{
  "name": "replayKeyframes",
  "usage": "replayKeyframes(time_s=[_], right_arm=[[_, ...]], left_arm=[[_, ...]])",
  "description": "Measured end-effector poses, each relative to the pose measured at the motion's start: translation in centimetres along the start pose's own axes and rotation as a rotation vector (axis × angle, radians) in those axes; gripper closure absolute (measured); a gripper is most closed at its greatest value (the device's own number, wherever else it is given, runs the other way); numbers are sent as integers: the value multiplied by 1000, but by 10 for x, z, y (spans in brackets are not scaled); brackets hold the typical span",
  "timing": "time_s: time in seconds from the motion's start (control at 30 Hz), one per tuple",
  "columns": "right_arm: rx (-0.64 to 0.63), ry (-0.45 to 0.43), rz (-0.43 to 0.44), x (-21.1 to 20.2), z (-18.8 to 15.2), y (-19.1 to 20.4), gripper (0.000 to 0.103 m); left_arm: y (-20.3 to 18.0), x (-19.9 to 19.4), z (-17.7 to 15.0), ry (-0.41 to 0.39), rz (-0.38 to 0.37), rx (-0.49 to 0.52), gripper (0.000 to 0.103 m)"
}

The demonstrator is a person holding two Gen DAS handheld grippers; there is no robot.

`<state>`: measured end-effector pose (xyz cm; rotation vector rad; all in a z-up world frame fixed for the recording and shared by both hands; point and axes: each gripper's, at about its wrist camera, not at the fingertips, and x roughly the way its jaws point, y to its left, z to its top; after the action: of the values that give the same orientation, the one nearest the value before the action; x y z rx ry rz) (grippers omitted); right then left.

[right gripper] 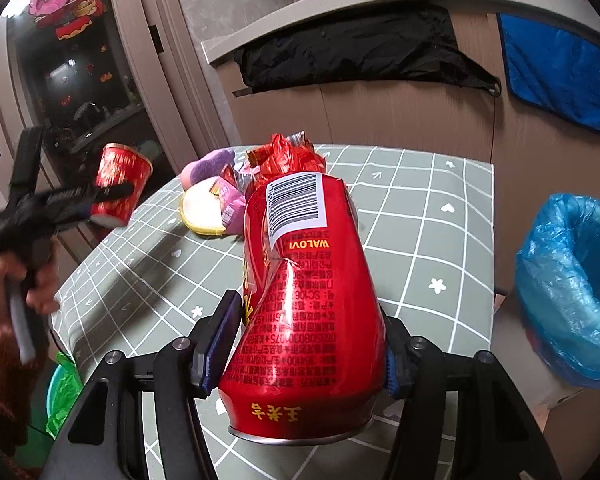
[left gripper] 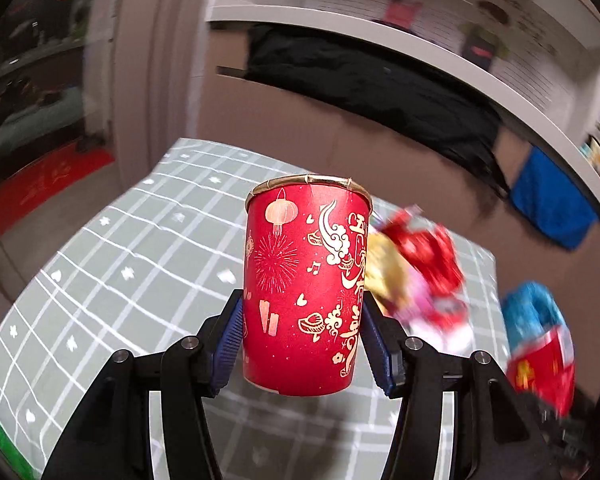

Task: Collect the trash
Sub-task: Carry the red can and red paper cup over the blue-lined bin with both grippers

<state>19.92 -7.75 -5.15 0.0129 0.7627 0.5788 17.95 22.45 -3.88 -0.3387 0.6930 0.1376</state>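
I saw a bin (right gripper: 572,288) lined with a thin blue plastic bag off the table's (right gripper: 420,216) right edge; its inside was mostly hidden from me, so I could not tell what it held. A second container with a green bag (right gripper: 62,392) stood below the table's near left corner, and its contents were also hidden.

My left gripper (left gripper: 302,332) was clamped on a red paper cup (left gripper: 304,280), which stood upright between the blue ribbed pads (left gripper: 230,340). The cup was smooth, printed with gold lanterns and clouds, and had a rolled rim. It hung above the table, over the checked green cloth.

My right gripper (right gripper: 306,344) was closed on a red metal can (right gripper: 308,300). The can was glossy and dented in the middle, so its body was pinched where the pads pressed. Its bottom pointed toward the camera, and a white barcode label sat at the far end.

Near the table's far edge lay a crumpled red foil wrapper (right gripper: 286,156), with a pink packet (right gripper: 232,204) and a round yellow piece (right gripper: 202,208) just beside it.
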Motion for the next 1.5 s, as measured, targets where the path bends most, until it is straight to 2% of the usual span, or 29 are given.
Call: replayKeyframes(time_s=[0.23,0.37,0.63,0.8,1.0,1.13,1.3,1.5], right_arm=[[2,-53,-26,-27,2,-3,46],[-1,-97,-55,-46,6,-6,46],[3,-188,-136,-94,13,-27,46],[-1,-240,-216,-125,19,-50,46],[56,-271,-293,-154,28,-99,46],[86,-284,-376,-165,31,-137,46],[157,-271,-397,-160,31,-186,46],[210,-234,-421,-144,28,-227,46]], left_arm=[[-31,-19,-32,15,-49,53,47],[-60,-28,-41,1,-64,130,47],[-128,-57,-39,-74,-162,232,47],[-184,-56,-31,-79,-248,284,47],[-260,-36,-22,-76,-331,364,47],[-295,-15,-16,-83,-351,388,47],[-338,25,-16,-28,-378,399,47],[-376,65,-25,10,-389,432,47]])
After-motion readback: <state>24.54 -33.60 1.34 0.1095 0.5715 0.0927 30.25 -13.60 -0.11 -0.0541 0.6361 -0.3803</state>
